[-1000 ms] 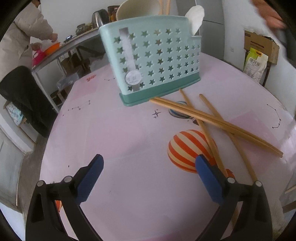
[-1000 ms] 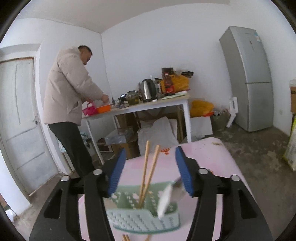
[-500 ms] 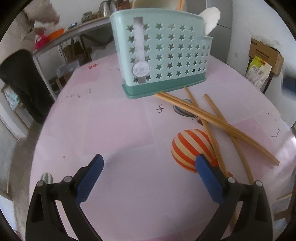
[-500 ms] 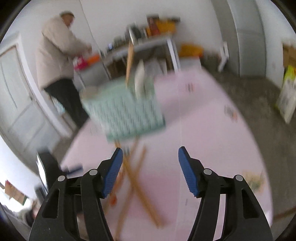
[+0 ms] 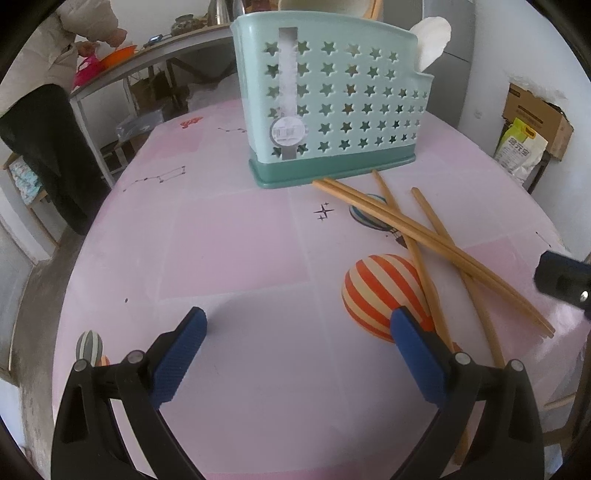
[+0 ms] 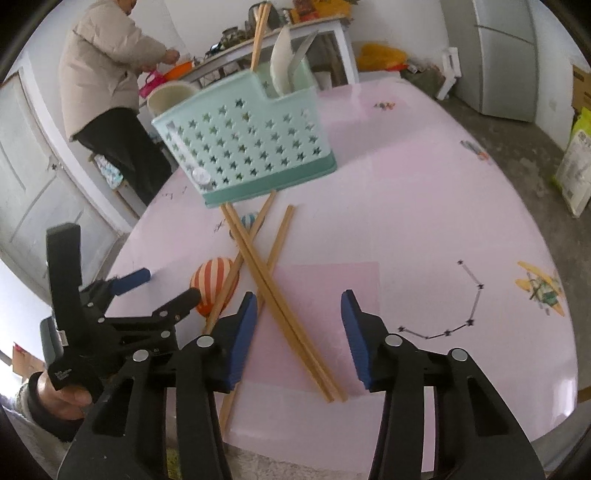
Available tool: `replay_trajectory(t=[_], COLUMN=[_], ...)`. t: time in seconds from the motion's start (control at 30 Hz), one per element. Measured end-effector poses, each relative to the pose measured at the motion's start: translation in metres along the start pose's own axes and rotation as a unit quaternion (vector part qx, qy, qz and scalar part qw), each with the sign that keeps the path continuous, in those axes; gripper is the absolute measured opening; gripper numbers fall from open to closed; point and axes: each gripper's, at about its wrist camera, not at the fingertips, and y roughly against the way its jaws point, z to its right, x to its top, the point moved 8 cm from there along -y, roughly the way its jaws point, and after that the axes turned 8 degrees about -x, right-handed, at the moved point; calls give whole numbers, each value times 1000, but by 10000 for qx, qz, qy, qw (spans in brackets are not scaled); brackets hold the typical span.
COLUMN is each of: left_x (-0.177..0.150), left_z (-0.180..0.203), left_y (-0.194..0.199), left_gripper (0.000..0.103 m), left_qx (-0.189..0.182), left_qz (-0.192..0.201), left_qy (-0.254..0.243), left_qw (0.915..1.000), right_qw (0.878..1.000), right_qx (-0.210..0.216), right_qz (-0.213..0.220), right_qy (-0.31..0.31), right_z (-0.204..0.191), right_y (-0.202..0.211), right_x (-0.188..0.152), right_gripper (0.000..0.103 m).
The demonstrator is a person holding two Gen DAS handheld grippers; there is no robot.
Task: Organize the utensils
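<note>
Right tongs (image 6: 297,332) closing, straddling the crossed chopsticks (image 6: 280,306) on the pink bench (image 6: 424,206), pads seemingly not touching; left tongs (image 5: 295,350) released, empty; caddy (image 6: 247,147) behind.

**Utensils and holders, counted**

One mint-green utensil caddy (image 5: 332,107) stands on one pink desk (image 5: 229,236). Four loose chopsticks (image 6: 273,291) lie crossed on the desk in front of it: a pair lying side by side and two single ones. Two more chopsticks (image 6: 258,33) stand upright in the caddy, beside one white spoon (image 6: 279,57) and one grey utensil (image 6: 301,53) of unclear kind. One cream cup (image 6: 168,98) sits behind the caddy. Two tongs are in view: the left tongs (image 5: 297,341) and the right tongs (image 6: 299,325), whose jaws are closing with the chopstick pair passing between them
</note>
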Motion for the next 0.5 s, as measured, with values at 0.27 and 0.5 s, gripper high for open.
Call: replay_trajectory(t=[0.27, 0.5], left_x=[-3, 2], left_z=[12, 25], left_y=[14, 36], left_gripper=[97, 97], left_qx=[808, 1139], left_qz=[206, 651], left_qy=[-463, -835], left_qw=[9954, 9878], right_qw=[9985, 9960], right_qx=[80, -94], right_qz=[-38, -240], right_qy=[532, 859], right_z=[-19, -23], right_y=[-12, -30], right_x=[2, -1], right_gripper=[34, 16])
